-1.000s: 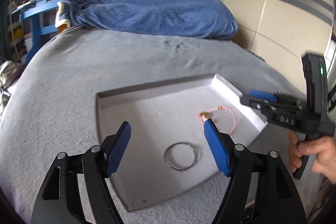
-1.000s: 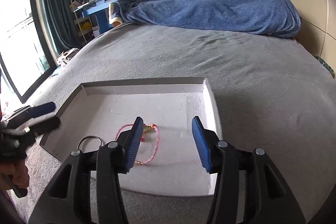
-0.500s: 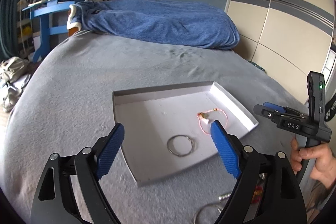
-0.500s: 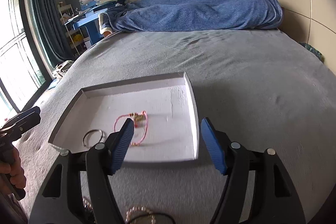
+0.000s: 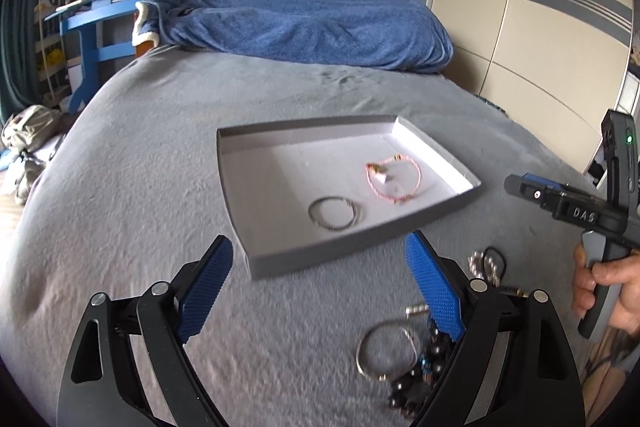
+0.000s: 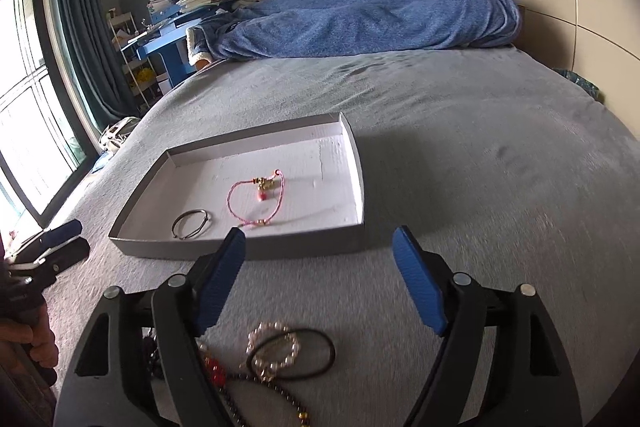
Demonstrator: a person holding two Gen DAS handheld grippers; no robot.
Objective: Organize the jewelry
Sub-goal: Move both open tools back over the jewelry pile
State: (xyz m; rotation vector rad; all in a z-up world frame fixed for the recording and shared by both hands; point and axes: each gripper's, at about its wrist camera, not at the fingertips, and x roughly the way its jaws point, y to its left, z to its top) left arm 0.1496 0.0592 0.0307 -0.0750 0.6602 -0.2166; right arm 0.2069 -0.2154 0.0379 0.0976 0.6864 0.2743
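A shallow grey tray [image 5: 352, 247] [image 6: 240, 249] lies on the grey bed. Inside it are a silver bangle [image 5: 334, 213] [image 6: 191, 223] and a pink cord bracelet [image 5: 378, 169] [image 6: 264, 183] with a gold charm. My left gripper [image 5: 318, 255] hovers just short of the tray's near wall, its jaws opening with nothing between them. My right gripper [image 6: 319, 239] hangs likewise before the tray, jaws opening and empty. Under both lies a loose pile: a silver hoop [image 5: 362, 351], dark beads [image 5: 436, 351], a pearl bracelet [image 6: 256, 335], a black band [image 6: 328, 351].
A blue blanket [image 5: 312, 23] is heaped at the bed's far end. Behind it to the left stands a blue desk [image 5: 92, 23] stacked with books. A wardrobe [image 5: 540, 27] lines the right side, and a window with a curtain [image 6: 76, 27] the left.
Both grippers have drawn back from above the tray to in front of its near wall, and their jaws have spread wider. The loose jewelry pile has come into view beneath them.
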